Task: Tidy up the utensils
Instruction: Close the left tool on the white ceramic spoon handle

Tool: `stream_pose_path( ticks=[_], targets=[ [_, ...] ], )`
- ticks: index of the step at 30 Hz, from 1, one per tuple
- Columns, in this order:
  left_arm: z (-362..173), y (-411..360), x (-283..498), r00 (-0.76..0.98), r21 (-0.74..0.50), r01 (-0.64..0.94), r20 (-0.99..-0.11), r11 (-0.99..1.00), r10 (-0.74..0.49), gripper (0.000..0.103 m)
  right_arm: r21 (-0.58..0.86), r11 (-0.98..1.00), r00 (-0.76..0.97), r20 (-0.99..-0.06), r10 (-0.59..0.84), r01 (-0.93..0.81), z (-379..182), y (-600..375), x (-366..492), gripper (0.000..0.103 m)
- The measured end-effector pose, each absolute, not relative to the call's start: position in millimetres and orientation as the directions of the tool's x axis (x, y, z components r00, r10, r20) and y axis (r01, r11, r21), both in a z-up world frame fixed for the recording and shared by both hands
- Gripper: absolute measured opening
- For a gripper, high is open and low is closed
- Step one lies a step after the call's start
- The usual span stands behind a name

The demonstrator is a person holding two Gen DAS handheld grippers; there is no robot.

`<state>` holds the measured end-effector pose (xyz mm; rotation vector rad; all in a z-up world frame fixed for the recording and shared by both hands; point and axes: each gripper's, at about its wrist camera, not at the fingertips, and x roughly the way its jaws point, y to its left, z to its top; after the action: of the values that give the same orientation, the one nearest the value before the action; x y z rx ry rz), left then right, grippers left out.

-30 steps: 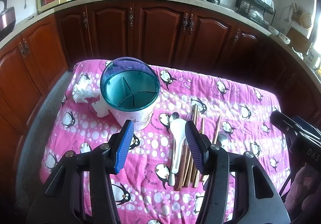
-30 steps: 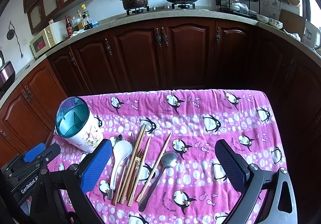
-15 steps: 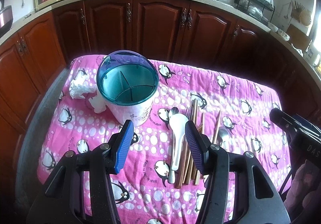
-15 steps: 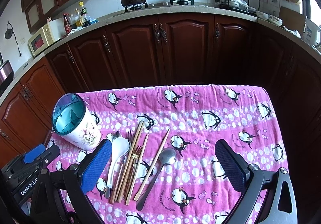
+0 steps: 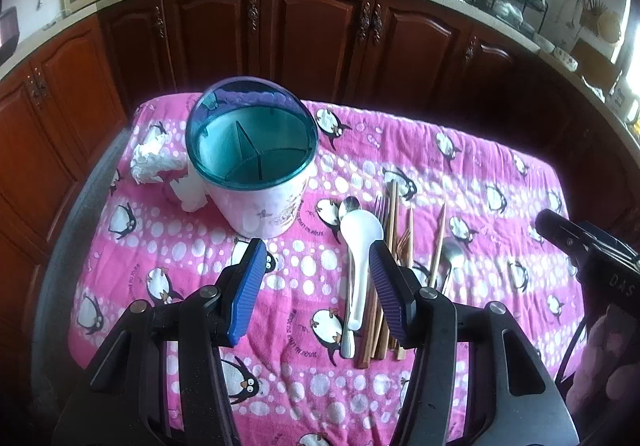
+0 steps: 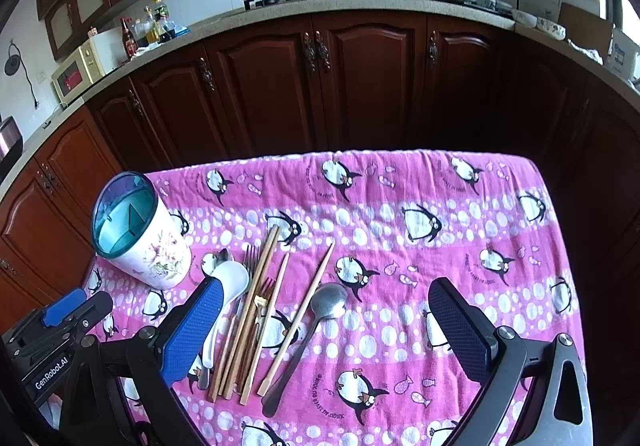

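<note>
A white flowered utensil holder (image 5: 256, 174) (image 6: 140, 242) with a teal divided rim stands upright at the table's left. To its right lie a white ceramic spoon (image 5: 358, 250) (image 6: 224, 294), wooden chopsticks (image 5: 390, 242) (image 6: 256, 302), forks (image 6: 256, 286) and a metal spoon (image 6: 320, 318) (image 5: 450, 258) in a loose row. My left gripper (image 5: 316, 278) hovers open above the cloth, just in front of the holder and left of the spoon, with nothing between its pads. My right gripper (image 6: 324, 318) hangs open and wide over the utensils, touching none.
The table wears a pink penguin cloth (image 6: 440, 246) (image 5: 460, 174). Crumpled white tissues (image 5: 160, 166) lie left of the holder. Dark wooden cabinets (image 6: 360, 86) ring the table beyond its far edge. The right gripper's body (image 5: 592, 254) shows at the right edge.
The right gripper has sunk a little toward the utensils. The left view has tipped slightly down toward the holder; both sets of jaws stay as wide as before.
</note>
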<state>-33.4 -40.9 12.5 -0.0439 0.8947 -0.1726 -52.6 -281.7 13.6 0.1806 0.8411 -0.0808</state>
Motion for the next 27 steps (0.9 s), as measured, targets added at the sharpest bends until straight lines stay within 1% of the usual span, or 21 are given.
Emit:
stream_pose_path(
  ticks=[5, 7, 9, 11, 14, 15, 20, 21, 23, 25, 27],
  targets=[
    [-5, -48, -28, 0.564, -0.128, 0.162, -0.802, 0.978, -0.198, 0.053, 0.151, 0.984, 0.626, -0.778, 0.062, 0.091, -18, -284, -43, 0.102],
    [-14, -54, -24, 0.545, -0.115, 0.177, -0.816, 0.977, -0.194, 0.053, 0.154, 0.985, 0.598, -0.797, 0.079, 0.075, -33, -285, -38, 0.097],
    [-23, -61, -20, 0.530, -0.099, 0.196, -0.826, 0.976, -0.190, 0.053, 0.162, 0.985, 0.563, -0.820, 0.101, 0.060, -51, -287, -31, 0.091],
    [-31, -65, -15, 0.517, -0.099, 0.208, -0.834, 0.973, -0.195, 0.053, 0.167, 0.984, 0.545, -0.832, 0.107, 0.061, -61, -289, -27, 0.087],
    [-43, -73, -4, 0.492, -0.105, 0.223, -0.846, 0.969, -0.206, 0.053, 0.168, 0.984, 0.527, -0.843, 0.108, 0.066, -75, -292, -19, 0.086],
    [-46, -76, -1, 0.490, -0.100, 0.229, -0.848, 0.968, -0.203, 0.053, 0.168, 0.984, 0.520, -0.847, 0.110, 0.065, -79, -293, -17, 0.083],
    [-62, -90, 16, 0.473, -0.071, 0.258, -0.860, 0.964, -0.190, 0.053, 0.209, 0.974, 0.484, -0.863, 0.142, 0.087, -99, -302, -7, 0.076],
    [-65, -91, 19, 0.463, -0.071, 0.257, -0.867, 0.964, -0.187, 0.053, 0.215, 0.973, 0.476, -0.867, 0.148, 0.088, -104, -303, -4, 0.069],
    [-72, -94, 27, 0.443, -0.082, 0.260, -0.875, 0.962, -0.195, 0.052, 0.219, 0.972, 0.459, -0.875, 0.155, 0.089, -111, -304, 2, 0.062],
    [-78, -98, 33, 0.432, -0.083, 0.262, -0.881, 0.961, -0.194, 0.051, 0.236, 0.967, 0.447, -0.878, 0.171, 0.094, -119, -305, 6, 0.062],
    [-84, -100, 38, 0.420, -0.081, 0.261, -0.887, 0.962, -0.189, 0.045, 0.264, 0.960, 0.440, -0.876, 0.196, 0.098, -127, -308, 10, 0.062]
  ],
)
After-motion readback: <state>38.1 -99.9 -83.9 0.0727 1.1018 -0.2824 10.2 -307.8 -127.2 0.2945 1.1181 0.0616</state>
